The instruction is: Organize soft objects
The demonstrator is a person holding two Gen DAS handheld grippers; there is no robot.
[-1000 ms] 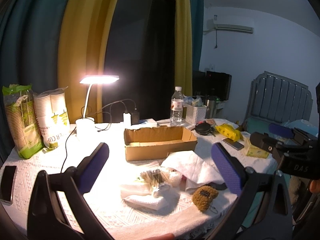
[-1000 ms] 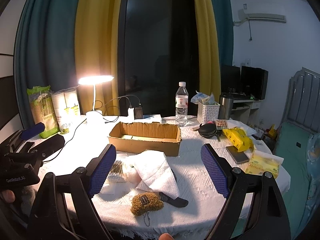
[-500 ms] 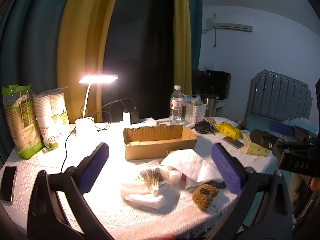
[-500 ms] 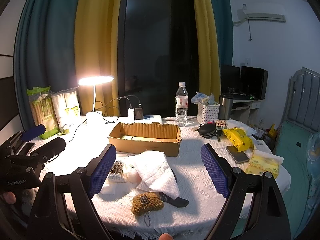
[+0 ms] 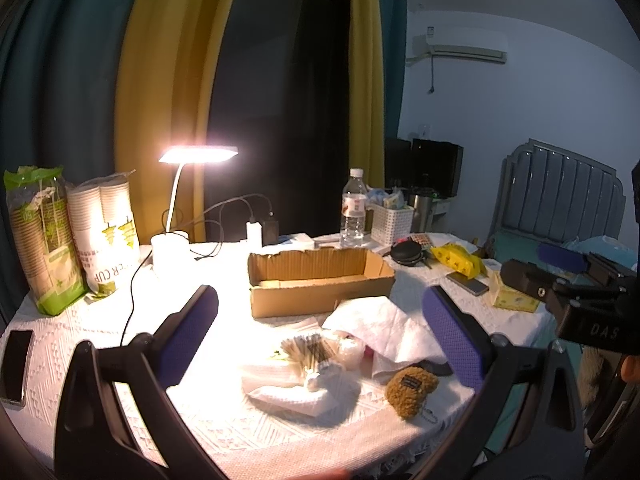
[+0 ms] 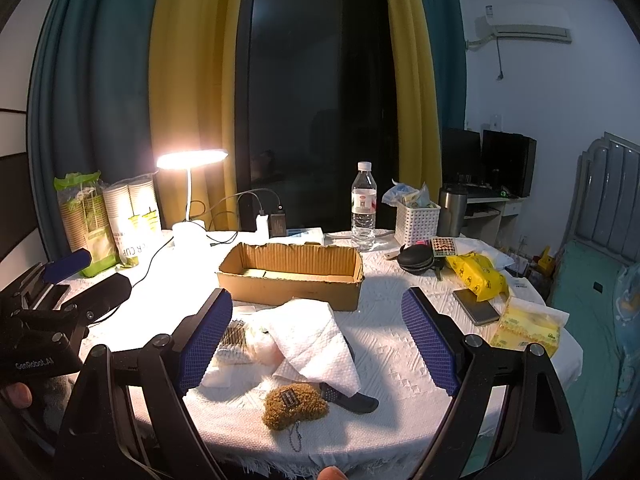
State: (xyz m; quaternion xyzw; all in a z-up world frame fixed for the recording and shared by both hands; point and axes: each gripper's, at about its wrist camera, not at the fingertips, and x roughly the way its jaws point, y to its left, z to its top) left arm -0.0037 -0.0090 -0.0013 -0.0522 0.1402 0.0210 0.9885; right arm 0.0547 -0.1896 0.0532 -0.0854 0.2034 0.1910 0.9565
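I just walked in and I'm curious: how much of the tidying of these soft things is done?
Nothing looks done yet. The cardboard box shows no soft items inside. Nothing is in hand: the left gripper and the right gripper are both open and hold nothing. Left to do: the white paper towel, the brown plush keychain and the cotton swab pack lie on the table in front of the box.

Open lane over the bare tablecloth (image 6: 384, 344) right of the paper towel (image 6: 308, 336); cardboard box (image 6: 292, 276) blocks behind, phone (image 6: 476, 306) and tissue pack (image 6: 528, 328) flank right.
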